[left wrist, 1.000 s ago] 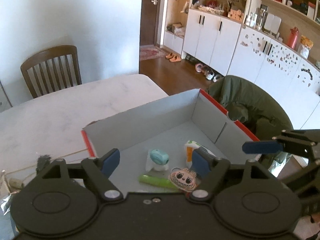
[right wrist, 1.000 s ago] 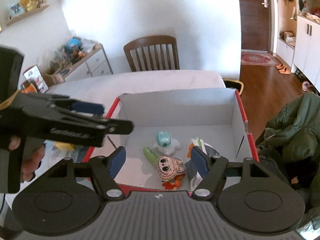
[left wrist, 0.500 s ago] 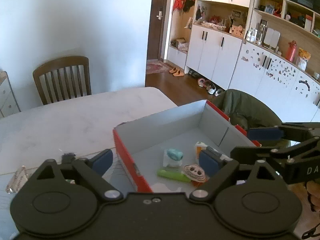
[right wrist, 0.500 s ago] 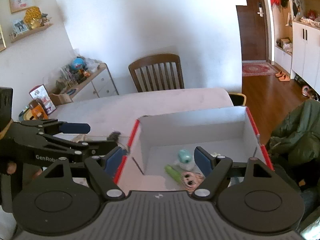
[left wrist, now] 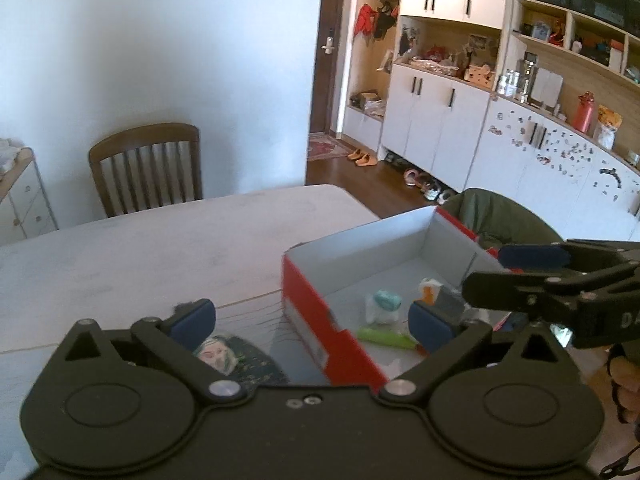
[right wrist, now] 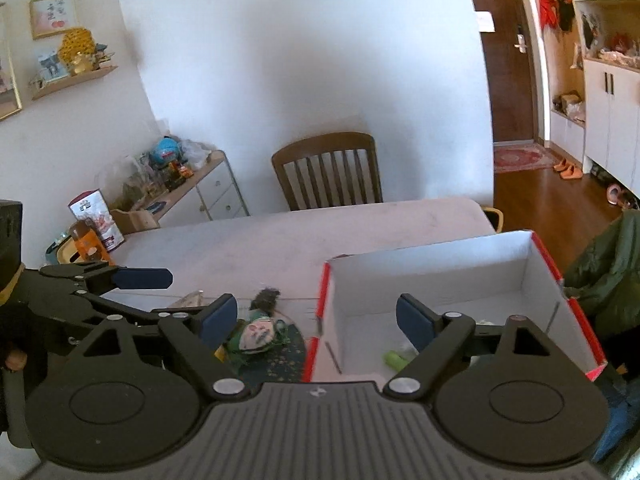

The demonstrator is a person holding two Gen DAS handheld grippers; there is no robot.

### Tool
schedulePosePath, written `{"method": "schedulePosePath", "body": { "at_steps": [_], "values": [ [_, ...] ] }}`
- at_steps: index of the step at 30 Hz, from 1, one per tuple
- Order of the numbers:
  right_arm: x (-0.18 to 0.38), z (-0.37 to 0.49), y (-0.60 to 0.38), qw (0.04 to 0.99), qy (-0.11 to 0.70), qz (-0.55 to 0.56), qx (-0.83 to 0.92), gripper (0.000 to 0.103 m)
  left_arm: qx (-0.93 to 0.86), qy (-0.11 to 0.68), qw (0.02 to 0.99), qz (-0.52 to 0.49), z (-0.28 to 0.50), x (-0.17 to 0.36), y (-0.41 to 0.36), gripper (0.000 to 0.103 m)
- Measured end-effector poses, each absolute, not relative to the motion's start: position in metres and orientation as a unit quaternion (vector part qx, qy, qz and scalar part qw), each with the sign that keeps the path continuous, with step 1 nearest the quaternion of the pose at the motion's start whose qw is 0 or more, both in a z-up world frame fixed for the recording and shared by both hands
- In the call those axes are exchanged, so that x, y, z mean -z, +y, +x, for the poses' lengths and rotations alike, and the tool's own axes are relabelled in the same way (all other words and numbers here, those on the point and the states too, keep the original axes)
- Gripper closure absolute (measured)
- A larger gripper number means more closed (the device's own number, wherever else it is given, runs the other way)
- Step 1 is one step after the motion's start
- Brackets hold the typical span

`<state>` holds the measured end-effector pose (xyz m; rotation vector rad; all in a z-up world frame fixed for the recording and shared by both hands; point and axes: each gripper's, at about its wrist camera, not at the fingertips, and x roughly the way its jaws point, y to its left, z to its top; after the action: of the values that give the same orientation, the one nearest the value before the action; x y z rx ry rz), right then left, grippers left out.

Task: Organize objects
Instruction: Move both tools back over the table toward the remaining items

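We hold our left tool (left wrist: 312, 317) wide open, with nothing between its blue pads. Our right tool (right wrist: 316, 319) is wide open too and holds nothing. Both hang above the near edge of the pale counter (left wrist: 160, 240).

A red box (left wrist: 316, 312) with white inside walls sits near the right edge of the counter. Inside it, on the bottom, we see a green tube (left wrist: 384, 337), a small white thing with a teal top (left wrist: 384, 304) and a white and orange packet (left wrist: 430, 289). The green tube lies nearest to us.

Just left of the box, on the counter, lies a dark green pouch with a face on it (right wrist: 260, 334). A small dark fuzzy thing (right wrist: 266, 298) lies just behind it; we cannot tell what it is.

A wooden chair (right wrist: 328, 172) stands at the far edge of the counter.
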<state>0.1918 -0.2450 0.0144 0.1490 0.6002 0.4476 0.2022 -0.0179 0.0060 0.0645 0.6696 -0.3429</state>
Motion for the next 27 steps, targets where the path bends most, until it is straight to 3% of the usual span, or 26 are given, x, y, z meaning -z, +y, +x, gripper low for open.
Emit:
{"method": "schedulePosePath", "body": {
  "at_steps": [7, 27],
  "values": [
    [-0.011, 0.186, -0.209, 0.927, 0.292, 0.074, -0.222, 0.007, 0.160, 0.330, 0.930, 0.012, 0.201, 0.000, 0.020, 0.000],
    [0.018, 0.191, -0.099, 0.925, 0.311, 0.024, -0.219, 0.004, 0.086, 0.342, 0.936, -0.003, 0.227, 0.030, 0.150, 0.000]
  ]
}}
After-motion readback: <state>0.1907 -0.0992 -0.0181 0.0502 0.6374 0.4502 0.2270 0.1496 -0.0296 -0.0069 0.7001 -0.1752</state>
